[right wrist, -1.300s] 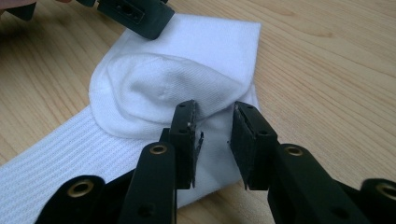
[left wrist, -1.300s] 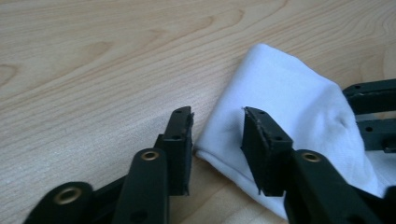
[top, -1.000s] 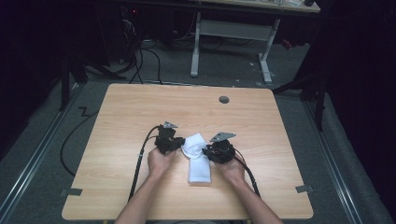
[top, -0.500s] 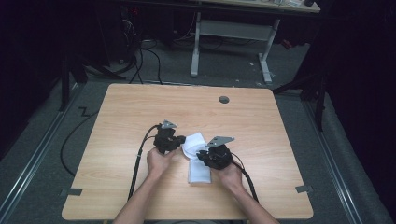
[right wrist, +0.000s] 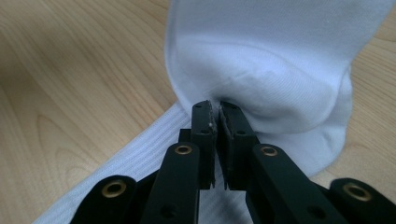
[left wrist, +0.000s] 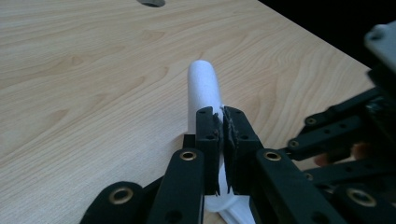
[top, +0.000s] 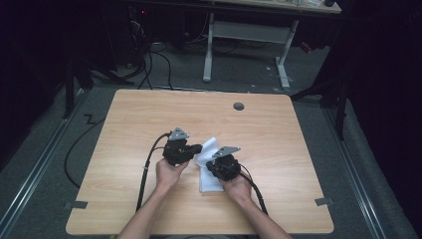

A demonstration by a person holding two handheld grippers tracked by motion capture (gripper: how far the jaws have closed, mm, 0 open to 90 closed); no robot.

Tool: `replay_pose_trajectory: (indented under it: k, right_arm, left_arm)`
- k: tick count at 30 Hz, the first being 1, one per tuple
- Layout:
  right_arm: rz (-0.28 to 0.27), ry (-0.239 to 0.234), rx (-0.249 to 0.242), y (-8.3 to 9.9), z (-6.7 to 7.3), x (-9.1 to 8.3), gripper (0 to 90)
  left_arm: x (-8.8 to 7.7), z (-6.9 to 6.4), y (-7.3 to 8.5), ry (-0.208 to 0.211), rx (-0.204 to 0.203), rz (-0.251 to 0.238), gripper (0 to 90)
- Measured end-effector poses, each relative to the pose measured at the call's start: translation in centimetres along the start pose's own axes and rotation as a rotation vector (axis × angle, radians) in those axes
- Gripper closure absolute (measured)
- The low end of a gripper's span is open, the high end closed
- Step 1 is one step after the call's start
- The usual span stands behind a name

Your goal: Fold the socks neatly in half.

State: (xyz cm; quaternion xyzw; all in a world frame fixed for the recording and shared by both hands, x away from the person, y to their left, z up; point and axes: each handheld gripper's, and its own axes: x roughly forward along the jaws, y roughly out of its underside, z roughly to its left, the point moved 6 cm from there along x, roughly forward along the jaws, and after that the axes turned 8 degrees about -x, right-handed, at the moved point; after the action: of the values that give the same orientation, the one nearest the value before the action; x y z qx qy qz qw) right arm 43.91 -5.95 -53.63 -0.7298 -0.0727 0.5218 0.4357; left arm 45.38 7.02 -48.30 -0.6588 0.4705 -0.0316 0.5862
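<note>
- A white sock [top: 209, 167] lies on the wooden table [top: 124, 124], on the person's side of the round hole [top: 239, 106].
- The left gripper [left wrist: 222, 122] is pinched tight on a fold of the sock.
- The right gripper [right wrist: 218, 115] has just been closing. Now its jaws squeeze the sock's cloth too.
- Both grippers sit close together, one on each side of the sock.
- A desk frame [top: 249, 35] stands well behind the hole.

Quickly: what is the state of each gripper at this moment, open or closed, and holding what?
Left gripper: closed on the white sock.
Right gripper: its jaws have just been closing; pinches the same sock.
</note>
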Motion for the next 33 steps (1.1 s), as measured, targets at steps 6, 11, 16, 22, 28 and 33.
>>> replay_pose_trajectory:
  k: [6,11,16,22,28,33]
  right_arm:
    - [0.007,0.03,0.001,-0.7,-0.2,0.9,86.2]
    - [-0.003,0.044,0.004,-1.1,-0.4,1.7,87.1]
    - [-0.009,0.042,0.009,-1.2,-0.3,1.7,83.0]
    - [0.022,0.029,-0.013,-0.9,0.2,0.7,72.4]
    - [0.04,0.02,-0.042,-0.3,0.7,-0.6,67.0]
    - [0.019,0.004,-0.052,0.8,0.9,-2.5,65.3]
  left_arm:
    - [-0.7,-1.1,0.0,0.055,0.038,-0.001,85.6]
    - [-1.3,-1.8,0.2,0.092,0.05,0.002,85.6]
    - [-0.9,-2.4,1.3,0.096,0.076,0.047,85.6]
    - [-0.2,-2.8,2.8,0.093,0.097,0.087,85.6]
    - [0.3,-2.9,3.9,0.097,0.096,0.113,85.6]
    - [0.7,-2.6,4.7,0.083,0.099,0.143,85.6]
